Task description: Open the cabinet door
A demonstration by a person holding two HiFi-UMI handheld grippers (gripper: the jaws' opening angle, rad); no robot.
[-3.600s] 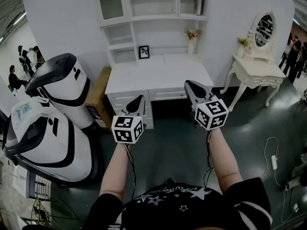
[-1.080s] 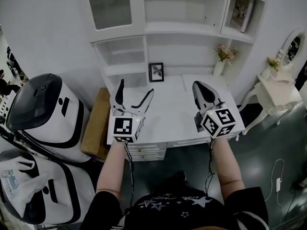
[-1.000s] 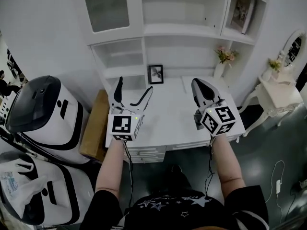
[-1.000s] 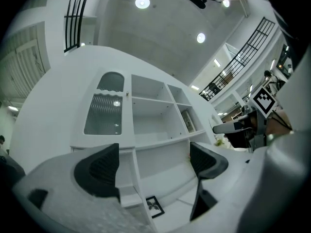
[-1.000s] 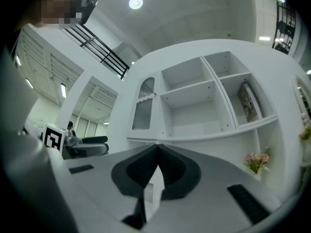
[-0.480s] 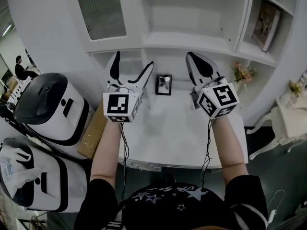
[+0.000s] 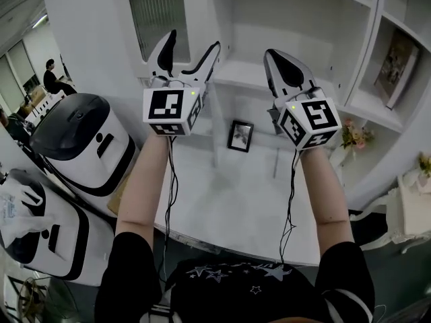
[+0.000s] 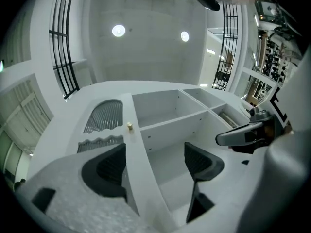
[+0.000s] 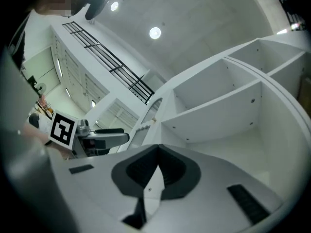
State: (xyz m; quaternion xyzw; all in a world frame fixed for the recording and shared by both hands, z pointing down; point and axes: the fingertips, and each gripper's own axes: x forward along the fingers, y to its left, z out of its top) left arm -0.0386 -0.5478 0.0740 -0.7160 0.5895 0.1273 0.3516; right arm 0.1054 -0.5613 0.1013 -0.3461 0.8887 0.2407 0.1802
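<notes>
Knob (image 8: pixel 129 125) dead ahead, slightly left of centre line of left hand-held gripper (image 7: pixel 190 44); jaws apart and closing, nothing between. Cabinet door (image 7: pixel 158 19) closed, upper left. Right hand-held gripper (image 7: pixel 277 62) farther off, jaws together, empty.

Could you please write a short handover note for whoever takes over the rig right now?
Left gripper: raised in front of the cabinet door, jaws wide but closing, nothing between them.
Right gripper: raised beside it, before the open shelves, shut and empty.
Door: closed, left of the shelves; its knob sits on the door's right edge, untouched.
Done: nothing on the door yet; both grippers are at its height.
Left: grip the knob, probably with the left gripper, and swing the door open.
</notes>
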